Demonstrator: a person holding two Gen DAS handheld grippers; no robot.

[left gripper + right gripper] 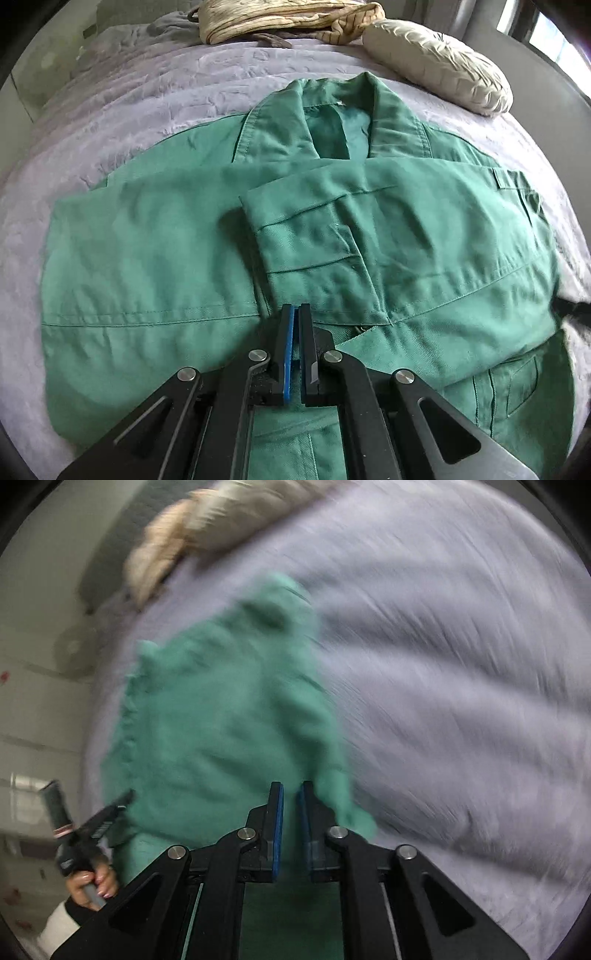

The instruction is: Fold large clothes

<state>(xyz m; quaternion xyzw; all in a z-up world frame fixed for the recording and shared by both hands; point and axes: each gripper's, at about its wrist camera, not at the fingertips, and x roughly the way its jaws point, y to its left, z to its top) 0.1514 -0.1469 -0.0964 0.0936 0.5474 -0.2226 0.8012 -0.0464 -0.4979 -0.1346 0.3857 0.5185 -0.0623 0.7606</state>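
Note:
A large green jacket (184,240) lies flat on a grey-lilac bedspread (92,129), collar (332,110) at the far side. Both sleeves are folded across its chest, and one cuff (306,243) lies in the middle. My left gripper (296,314) hovers just above the jacket's lower middle, its jaws nearly together with nothing between them. The right wrist view is blurred by motion. There my right gripper (291,794) sits over the jacket's (221,720) right edge with a narrow gap between its blue pads (279,812), empty.
A beige pillow (439,62) lies at the far right of the bed and a patterned cream cloth (280,16) at the far edge. In the right wrist view the person's hand holds the left gripper's handle (79,845) at lower left.

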